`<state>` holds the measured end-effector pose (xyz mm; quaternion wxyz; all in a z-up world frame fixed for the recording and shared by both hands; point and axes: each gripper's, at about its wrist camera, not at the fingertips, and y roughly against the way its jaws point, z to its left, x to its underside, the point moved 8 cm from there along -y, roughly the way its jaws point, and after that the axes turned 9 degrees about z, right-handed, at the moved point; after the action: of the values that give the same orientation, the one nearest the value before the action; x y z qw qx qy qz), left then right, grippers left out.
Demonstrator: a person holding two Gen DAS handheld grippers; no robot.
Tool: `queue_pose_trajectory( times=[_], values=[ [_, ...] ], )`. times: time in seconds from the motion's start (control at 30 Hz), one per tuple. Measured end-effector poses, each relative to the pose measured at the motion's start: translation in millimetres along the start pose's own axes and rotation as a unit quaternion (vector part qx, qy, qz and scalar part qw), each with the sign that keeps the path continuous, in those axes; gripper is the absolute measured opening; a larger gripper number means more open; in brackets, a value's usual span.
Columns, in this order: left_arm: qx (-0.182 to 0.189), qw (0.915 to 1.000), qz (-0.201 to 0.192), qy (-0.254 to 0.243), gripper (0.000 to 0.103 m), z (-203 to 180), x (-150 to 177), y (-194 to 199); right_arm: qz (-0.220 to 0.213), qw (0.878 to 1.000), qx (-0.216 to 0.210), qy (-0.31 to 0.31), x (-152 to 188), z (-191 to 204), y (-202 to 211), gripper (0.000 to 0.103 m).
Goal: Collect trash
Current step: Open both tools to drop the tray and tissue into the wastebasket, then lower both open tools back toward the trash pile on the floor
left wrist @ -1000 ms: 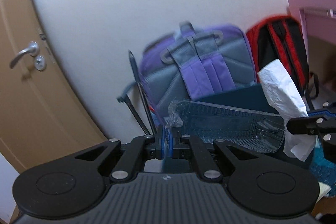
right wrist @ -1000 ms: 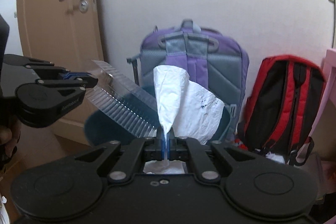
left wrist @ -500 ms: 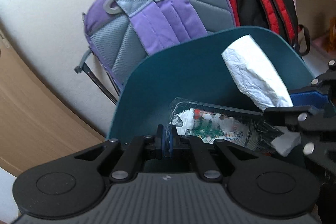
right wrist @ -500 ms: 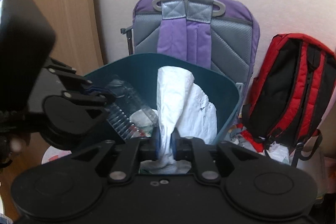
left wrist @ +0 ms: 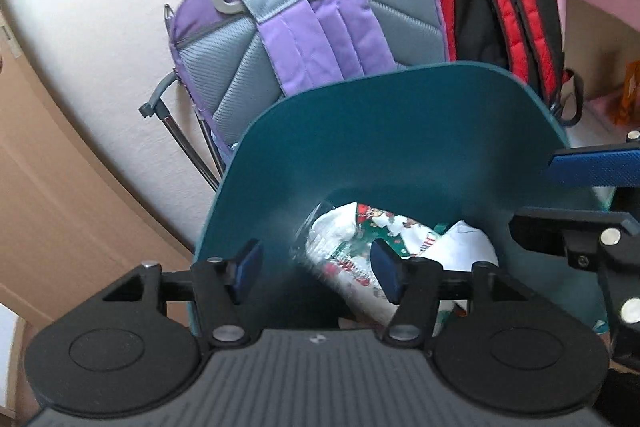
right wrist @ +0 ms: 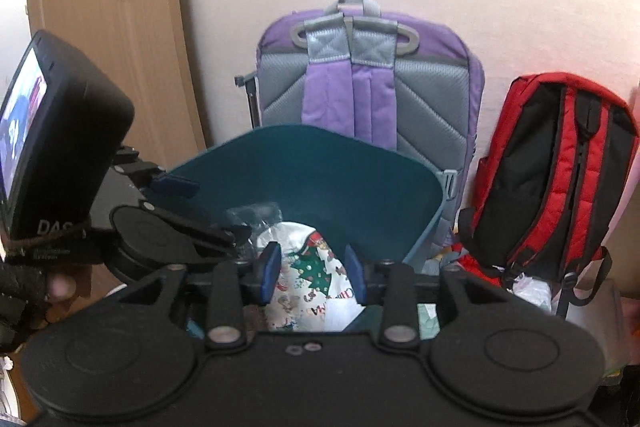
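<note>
Left wrist view: the left gripper [left wrist: 316,273] hangs over the teal bin [left wrist: 400,131] with jaws spread wide and nothing between them; a clear plastic piece [left wrist: 316,239] and printed wrappers [left wrist: 384,227] lie inside the bin, so the drop-off step appears complete. Right wrist view: the right gripper [right wrist: 314,273] is likewise wide apart and empty above the same bin [right wrist: 312,163], trash [right wrist: 316,279] resting within. Judgement: next move calls for lifting both clear of the rim and seeking remaining litter.
</note>
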<state>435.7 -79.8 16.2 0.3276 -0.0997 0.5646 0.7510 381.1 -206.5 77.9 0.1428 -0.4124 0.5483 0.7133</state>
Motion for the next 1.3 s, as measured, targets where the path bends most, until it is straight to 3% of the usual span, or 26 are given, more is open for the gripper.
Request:
queue_pose_trajectory(
  times=[0.13, 0.4, 0.53, 0.63, 0.83, 0.93, 1.1, 1.23, 1.3],
  values=[
    [0.011, 0.9997, -0.010, 0.017, 0.068, 7.3, 4.5, 24.0, -0.008, 1.000, -0.012, -0.010, 1.6, 2.6, 23.8, 0.043],
    [0.036, 0.9981, -0.029, 0.041, 0.068, 13.5, 28.3, 76.8, -0.014, 1.000, -0.021, -0.003, 14.4, 17.5, 70.1, 0.046],
    [0.037, 0.9980, -0.037, 0.035, 0.069, 10.6, 47.1, 101.8, -0.021, 0.999, -0.029, 0.002, 22.0, 29.6, 92.4, 0.048],
    [0.037, 0.9976, -0.041, 0.041, 0.078, 10.1, 63.9, 117.2, -0.023, 0.999, -0.038, 0.007, 28.5, 40.1, 103.8, 0.049],
    [0.050, 0.9965, -0.039, 0.053, 0.079, 13.0, 101.8, 134.8, -0.020, 0.998, -0.059, 0.021, 46.5, 63.5, 114.1, 0.050],
    [0.056, 0.9958, -0.037, 0.063, 0.088, 19.6, 124.0, 136.3, -0.013, 0.997, -0.072, 0.020, 56.8, 74.0, 113.4, 0.050],
    [0.076, 0.9920, -0.023, 0.099, 0.089, 37.9, 167.1, 120.8, 0.014, 0.995, -0.092, 0.021, 80.8, 93.0, 96.5, 0.052],
    [0.095, 0.9866, -0.010, 0.132, 0.100, 56.2, 204.9, 91.4, 0.046, 0.993, -0.110, 0.023, 107.1, 109.2, 65.7, 0.053],
    [0.095, 0.9850, -0.003, 0.144, 0.101, 64.9, 224.2, 70.5, 0.064, 0.991, -0.113, 0.034, 123.1, 118.3, 43.8, 0.054]
  ],
)
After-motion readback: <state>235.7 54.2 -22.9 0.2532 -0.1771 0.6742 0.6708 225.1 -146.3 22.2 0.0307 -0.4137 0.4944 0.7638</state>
